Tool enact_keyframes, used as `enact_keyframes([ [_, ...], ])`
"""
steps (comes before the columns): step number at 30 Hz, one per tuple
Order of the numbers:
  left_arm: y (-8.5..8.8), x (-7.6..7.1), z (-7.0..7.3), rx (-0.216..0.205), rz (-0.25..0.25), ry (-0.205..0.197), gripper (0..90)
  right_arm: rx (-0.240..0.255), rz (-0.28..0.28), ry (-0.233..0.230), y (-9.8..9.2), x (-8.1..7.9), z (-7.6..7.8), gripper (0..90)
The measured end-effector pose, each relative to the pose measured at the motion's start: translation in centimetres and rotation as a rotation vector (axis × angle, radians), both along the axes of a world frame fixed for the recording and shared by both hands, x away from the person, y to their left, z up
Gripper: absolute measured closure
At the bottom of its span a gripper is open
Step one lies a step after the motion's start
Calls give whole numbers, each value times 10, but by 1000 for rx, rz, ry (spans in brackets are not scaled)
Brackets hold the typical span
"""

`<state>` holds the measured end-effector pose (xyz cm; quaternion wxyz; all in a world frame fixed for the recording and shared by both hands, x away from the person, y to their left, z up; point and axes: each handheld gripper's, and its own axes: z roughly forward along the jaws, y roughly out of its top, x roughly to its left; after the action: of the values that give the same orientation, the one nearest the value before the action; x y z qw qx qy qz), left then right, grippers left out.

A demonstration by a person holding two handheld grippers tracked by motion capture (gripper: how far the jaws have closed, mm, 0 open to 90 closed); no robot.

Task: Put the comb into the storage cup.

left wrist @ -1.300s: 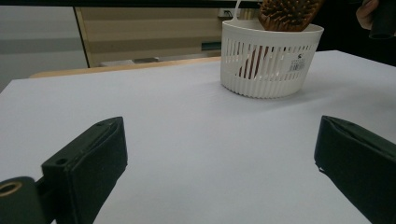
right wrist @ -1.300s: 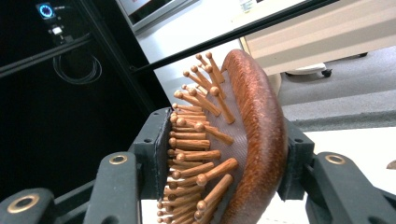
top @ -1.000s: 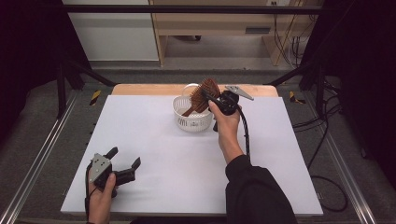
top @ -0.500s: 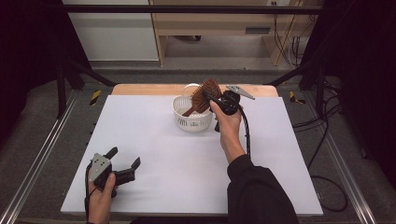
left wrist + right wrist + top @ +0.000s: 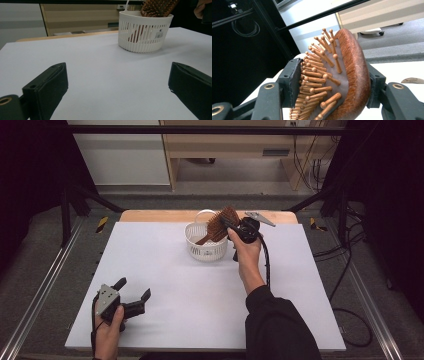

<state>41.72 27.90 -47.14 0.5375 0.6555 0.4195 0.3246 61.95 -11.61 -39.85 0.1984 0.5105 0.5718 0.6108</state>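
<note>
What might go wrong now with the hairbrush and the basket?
The right gripper has just been opening around the hairbrush, whose handle end sits in the white basket. The head leans out over the rim, so the brush may tip out. The light basket might also topple, as the left gripper is far away.

Brown wooden hairbrush (image 5: 218,224) leans handle-down in white basket (image 5: 206,251).
</note>
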Motion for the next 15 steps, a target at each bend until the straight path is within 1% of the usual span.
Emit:
enact_keyframes([
  [6,-1,0,0,-1,-1,0,25,-5,-6,11,-5,1,-2,410],
  [7,-1,0,0,-1,-1,1,24,2,-9,14,-5,1,-3,410],
  [15,0,0,0,-1,-1,0,24,6,-16,23,-8,2,-6,404],
])
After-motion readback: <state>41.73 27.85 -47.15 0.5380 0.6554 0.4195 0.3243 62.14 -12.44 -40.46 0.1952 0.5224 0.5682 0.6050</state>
